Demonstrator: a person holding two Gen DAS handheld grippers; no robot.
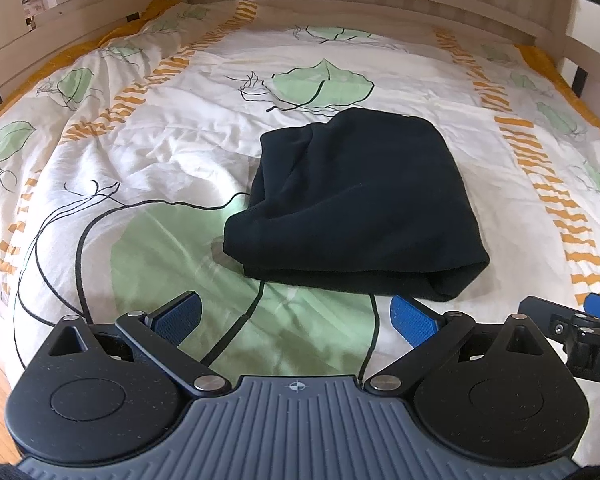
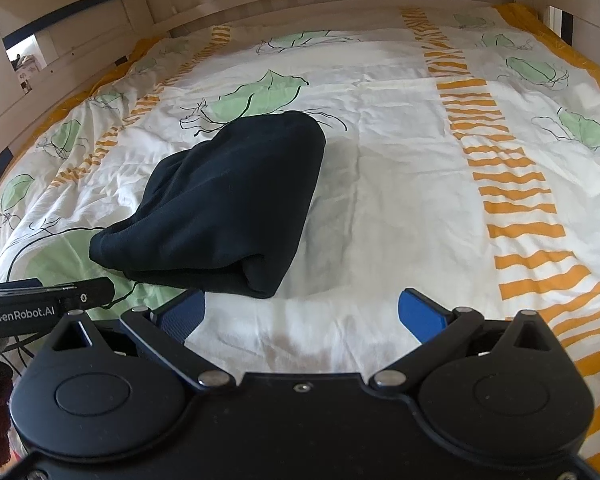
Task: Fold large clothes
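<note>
Since both tools sit back from the cloth, nothing is gripped. Left hand-held gripper (image 1: 295, 312): blue pads spread wide, empty, hovering over the green leaf print of the duvet (image 1: 139, 168), just short of the bundle's near edge. Dark folded garment (image 1: 356, 204): a compact, thick bundle lying mid-bed, layers stacked, rounded fold facing the tools; the folding looks nearly or fully finished. Right hand-held gripper (image 2: 302, 312): likewise released, over bare white cover, right of the bundle's corner.

Left of the right claw (image 2: 302, 314), the other claw (image 2: 47, 300) is cut off by the edge; the dark garment's (image 2: 227, 200) type is untellable.
</note>
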